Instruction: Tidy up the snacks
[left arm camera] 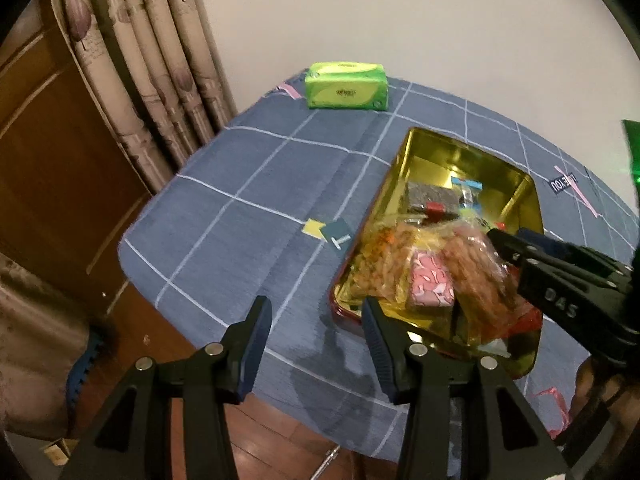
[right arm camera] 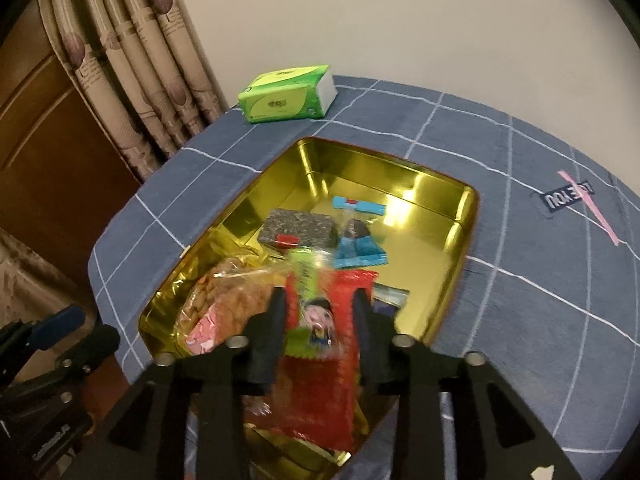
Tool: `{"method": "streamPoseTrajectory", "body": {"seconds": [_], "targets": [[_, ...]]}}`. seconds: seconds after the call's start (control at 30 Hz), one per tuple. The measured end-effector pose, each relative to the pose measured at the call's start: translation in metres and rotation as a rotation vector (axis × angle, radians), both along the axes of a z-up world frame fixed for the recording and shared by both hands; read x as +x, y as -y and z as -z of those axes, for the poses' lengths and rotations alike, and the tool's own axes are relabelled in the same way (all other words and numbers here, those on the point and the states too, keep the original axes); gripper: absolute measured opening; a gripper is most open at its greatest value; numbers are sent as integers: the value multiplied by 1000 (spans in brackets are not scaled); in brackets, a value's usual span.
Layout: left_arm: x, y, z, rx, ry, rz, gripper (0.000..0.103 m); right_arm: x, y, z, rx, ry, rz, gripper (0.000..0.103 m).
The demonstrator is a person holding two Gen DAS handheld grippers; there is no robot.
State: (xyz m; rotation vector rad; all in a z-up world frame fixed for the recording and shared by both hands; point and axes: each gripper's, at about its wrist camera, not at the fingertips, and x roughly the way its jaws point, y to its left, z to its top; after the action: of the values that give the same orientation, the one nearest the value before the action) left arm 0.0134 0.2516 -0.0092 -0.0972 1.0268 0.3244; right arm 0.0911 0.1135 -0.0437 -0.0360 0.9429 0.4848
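Right gripper (right arm camera: 318,312) stands parted over the red crinkly snack packet (right arm camera: 320,380) in the gold rectangular tin (right arm camera: 466,236); lift clear straight up; left gripper (left arm camera: 316,326) idles open.

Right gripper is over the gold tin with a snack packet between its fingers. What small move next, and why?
Probably lift the right gripper straight up and clear. Its jaws stand apart, and the clear snack packet between them already lies on the red bag inside the gold tin, so the drop looks done. The left gripper waits open at the tin's near corner.

"045" on the right claw (left arm camera: 505,241); upside-down patch lettering on the tablecloth (right arm camera: 567,197), illegible.
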Motion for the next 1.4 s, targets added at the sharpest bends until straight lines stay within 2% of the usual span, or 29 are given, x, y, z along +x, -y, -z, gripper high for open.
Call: {"method": "streamPoseTrajectory", "body": {"seconds": [0.1,0.27,0.37,0.5,0.7,1.4], "targets": [[0,1,1,-18,-1,4,48,-8,10,-6,11,17,18,55],[-2,3,-1,-9,9,7,48,-22,23,-14,7,43,36,66],[-2,5,-1,14,-3,-5,48,-34,30,-20,-29,88,55,80],[-3,9,-1,26,-12,-10,48,-52,32,-28,-91,166,57,89],[-7,16,-5,47,-2,-7,48,-69,29,-30,-141,206,38,92],[-10,32,-3,70,-11,40,48,-76,25,-22,-160,178,28,92]]}}
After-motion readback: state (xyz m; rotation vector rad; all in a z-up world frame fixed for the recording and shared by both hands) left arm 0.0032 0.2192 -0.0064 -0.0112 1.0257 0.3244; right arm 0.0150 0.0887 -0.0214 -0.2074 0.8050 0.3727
